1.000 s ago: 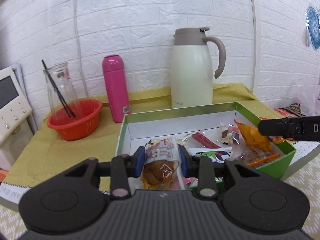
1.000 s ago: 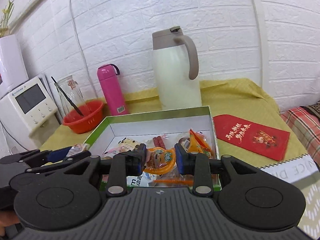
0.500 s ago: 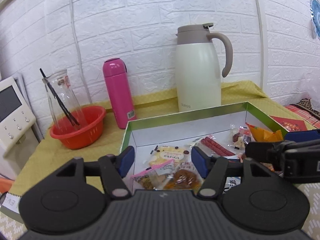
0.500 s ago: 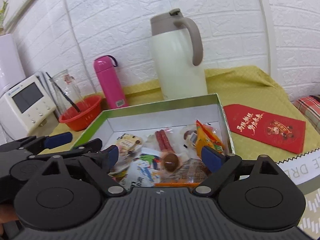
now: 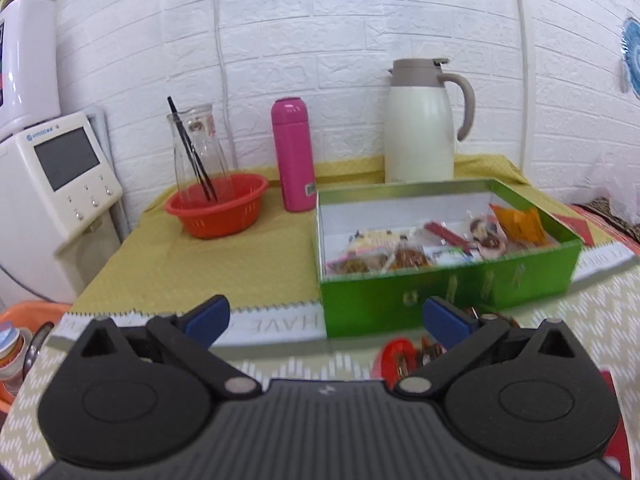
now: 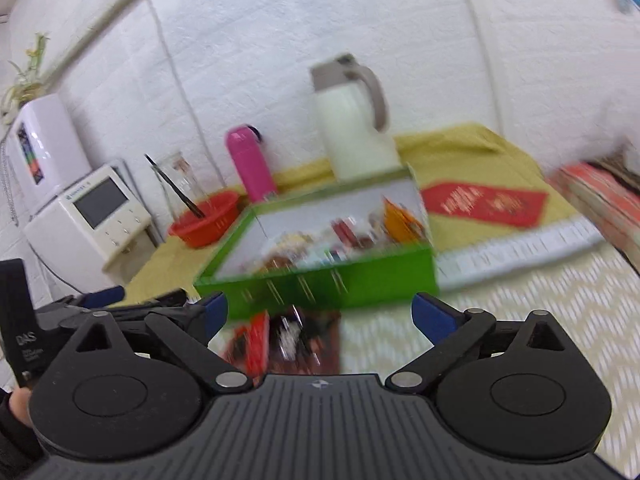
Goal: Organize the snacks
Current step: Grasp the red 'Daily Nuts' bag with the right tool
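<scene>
Left gripper jaws opening, nothing between them; right gripper jaws wide apart, empty. Loose snack packets lie on the near side of the green box, just below and ahead of the right gripper, which looks nearer; long axis too blurred to tell.

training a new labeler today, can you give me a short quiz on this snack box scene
1. True or false: the left gripper holds a snack.
2. Which stands closest to the orange basket? A) glass carafe B) white thermos jug C) red envelope
3. Fill in: the wrapped snacks lie inside the ___ box.

Key: 1. False; its jaws are opening with nothing between them. 2. A; the carafe stands in the basket. 3. Green.
</scene>
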